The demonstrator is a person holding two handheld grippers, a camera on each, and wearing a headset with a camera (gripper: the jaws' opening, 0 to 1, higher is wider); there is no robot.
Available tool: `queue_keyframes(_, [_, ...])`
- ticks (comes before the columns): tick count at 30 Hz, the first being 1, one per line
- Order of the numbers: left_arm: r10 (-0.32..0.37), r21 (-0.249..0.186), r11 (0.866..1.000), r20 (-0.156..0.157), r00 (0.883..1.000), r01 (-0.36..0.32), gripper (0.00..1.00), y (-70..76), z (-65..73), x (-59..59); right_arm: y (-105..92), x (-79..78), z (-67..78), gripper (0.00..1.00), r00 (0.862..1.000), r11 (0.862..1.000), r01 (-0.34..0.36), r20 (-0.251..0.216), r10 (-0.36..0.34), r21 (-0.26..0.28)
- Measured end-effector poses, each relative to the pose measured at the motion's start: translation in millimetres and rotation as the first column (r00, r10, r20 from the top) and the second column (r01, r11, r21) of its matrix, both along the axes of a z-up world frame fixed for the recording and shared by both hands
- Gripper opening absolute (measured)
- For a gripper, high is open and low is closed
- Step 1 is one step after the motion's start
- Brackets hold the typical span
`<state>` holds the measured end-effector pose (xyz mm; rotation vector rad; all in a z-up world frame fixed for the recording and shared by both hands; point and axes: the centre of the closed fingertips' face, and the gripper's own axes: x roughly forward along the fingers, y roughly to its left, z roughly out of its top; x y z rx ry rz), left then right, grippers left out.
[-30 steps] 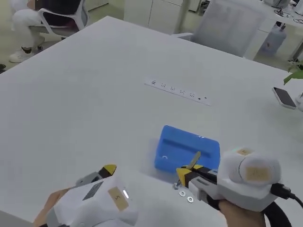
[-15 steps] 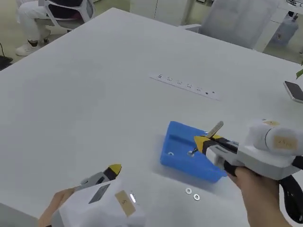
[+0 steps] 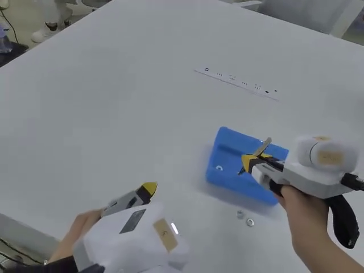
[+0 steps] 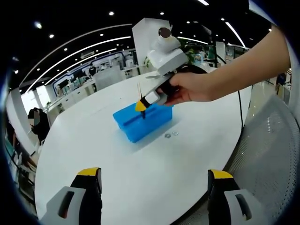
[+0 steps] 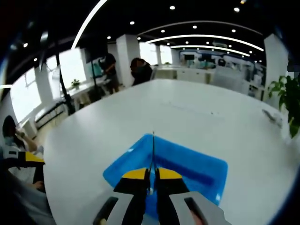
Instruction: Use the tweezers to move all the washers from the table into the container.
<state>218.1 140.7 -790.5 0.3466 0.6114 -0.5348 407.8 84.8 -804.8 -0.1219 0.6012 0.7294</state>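
A blue container (image 3: 233,149) (image 4: 136,127) (image 5: 197,164) sits on the white table (image 3: 114,102), with one washer (image 3: 219,168) lying inside it. Two washers (image 3: 244,218) (image 4: 171,134) lie on the table just in front of it. My right gripper (image 3: 248,162) (image 4: 142,105) (image 5: 152,174) hovers over the container, shut on thin metal tweezers (image 3: 263,147) (image 5: 153,150) that stick out past the jaws. Whether the tweezers hold a washer is too small to tell. My left gripper (image 3: 145,190) (image 4: 152,180) stays open near the table's front edge, well left of the container.
A strip of power sockets (image 3: 236,81) is set into the table behind the container. The table's front edge (image 3: 23,224) runs close to my left gripper. People sit and stand beyond the far side of the table (image 5: 140,70).
My right gripper has moved with the tweezers from beside the loose washers up over the blue container. The head camera has shifted. The left gripper has stayed put.
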Motion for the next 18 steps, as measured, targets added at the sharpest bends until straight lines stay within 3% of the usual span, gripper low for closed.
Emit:
queue_keyframes(7, [-0.003,0.01,1.0,-0.009,1.0,0.003,0.95,0.3,-2.4,-0.7,-2.5,1.2,-13.1,0.03,1.0,1.0,0.01,-0.012,-0.01,-0.007])
queue_keyframes(15, [-0.003,0.016,1.0,-0.01,1.0,0.003,0.95,0.5,-3.0,-0.9,-4.7,-3.0,-11.7,0.03,1.0,1.0,0.002,0.018,-0.001,-0.027])
queue_keyframes(18, [-0.001,0.021,1.0,-0.012,1.0,0.002,0.95,1.1,-3.5,-1.0,-4.5,-6.2,-11.5,0.03,0.999,0.998,-0.022,0.028,0.024,-0.059])
